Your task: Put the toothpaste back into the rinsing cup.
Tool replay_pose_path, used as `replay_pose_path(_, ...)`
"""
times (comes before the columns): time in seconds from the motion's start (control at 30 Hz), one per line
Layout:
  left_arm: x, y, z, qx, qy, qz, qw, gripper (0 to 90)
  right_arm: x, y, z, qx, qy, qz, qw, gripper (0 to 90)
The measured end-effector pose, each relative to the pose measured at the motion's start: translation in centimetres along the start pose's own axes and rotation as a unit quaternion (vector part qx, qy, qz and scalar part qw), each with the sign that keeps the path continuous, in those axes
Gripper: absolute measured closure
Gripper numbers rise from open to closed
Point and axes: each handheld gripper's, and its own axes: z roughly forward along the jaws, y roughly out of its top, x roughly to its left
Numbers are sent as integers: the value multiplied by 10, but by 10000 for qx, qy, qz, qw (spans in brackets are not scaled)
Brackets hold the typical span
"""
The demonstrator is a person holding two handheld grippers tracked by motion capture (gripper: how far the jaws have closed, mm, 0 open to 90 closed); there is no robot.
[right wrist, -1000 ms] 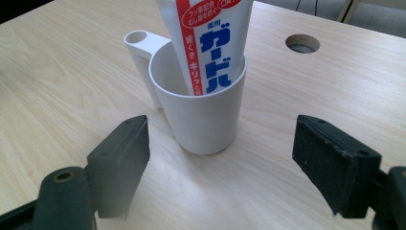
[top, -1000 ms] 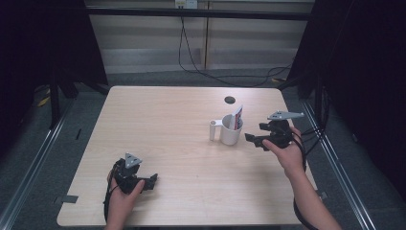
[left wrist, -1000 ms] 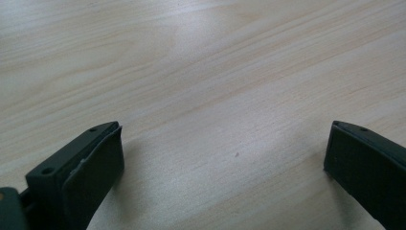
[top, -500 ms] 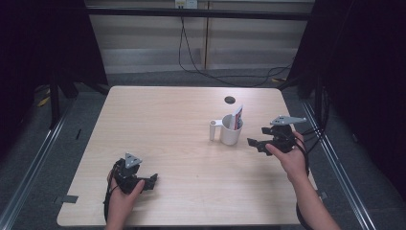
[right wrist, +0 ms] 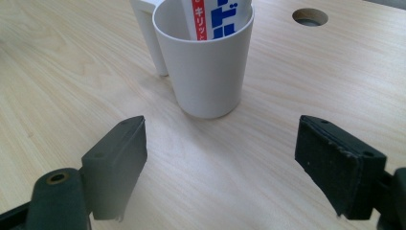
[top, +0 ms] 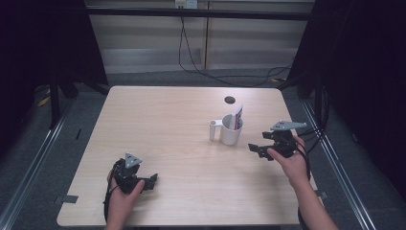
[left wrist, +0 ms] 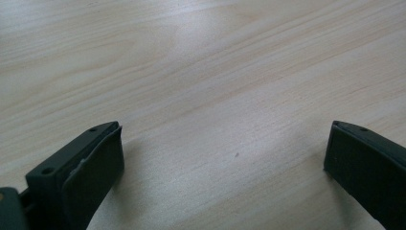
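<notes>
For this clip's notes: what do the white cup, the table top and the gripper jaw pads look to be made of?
White cup: likely plastic, given its smooth matte wall, thin even rim and moulded handle; ceramic not excluded.
Table top: pale wood or wood-look laminate with printed-looking grain and a soft sheen.
Pads of the right gripper: black, dull, slightly rough, probably rubber.

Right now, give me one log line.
left claw: open, empty | right claw: open, facing white cup | tube in cup

Lab or test bay, indicated by: bare wooden table (top: 167, 124) with cable hole (top: 230, 99) at 1 o'clock; black curtains (top: 364, 62) at 3 and 9; trailing cables (top: 201, 67) at 12.
</notes>
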Motion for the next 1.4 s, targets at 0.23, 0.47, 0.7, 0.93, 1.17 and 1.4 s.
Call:
replay_pose_path(0.23,0,0,0,8,-3,2,10000,0,-1,-8,-1,52,-13,-56,10000,168)
replay_pose_path(0.47,0,0,0,2,1,1,10000,0,-3,-14,-3,61,-26,4,10000,168)
replay_pose_path(0.7,0,0,0,8,-3,1,10000,0,-5,-21,-7,109,-30,-11,9999,168)
replay_pose_path(0.93,0,0,0,0,3,0,10000,0,-7,-28,-11,164,-28,-24,9999,169)
replay_pose_path(1.17,0,0,0,0,2,1,10000,0,-5,-37,-12,312,-13,-142,9994,170)
replay_pose_path(1.4,0,0,0,7,-3,1,10000,0,-3,-44,-12,355,16,-145,9993,170)
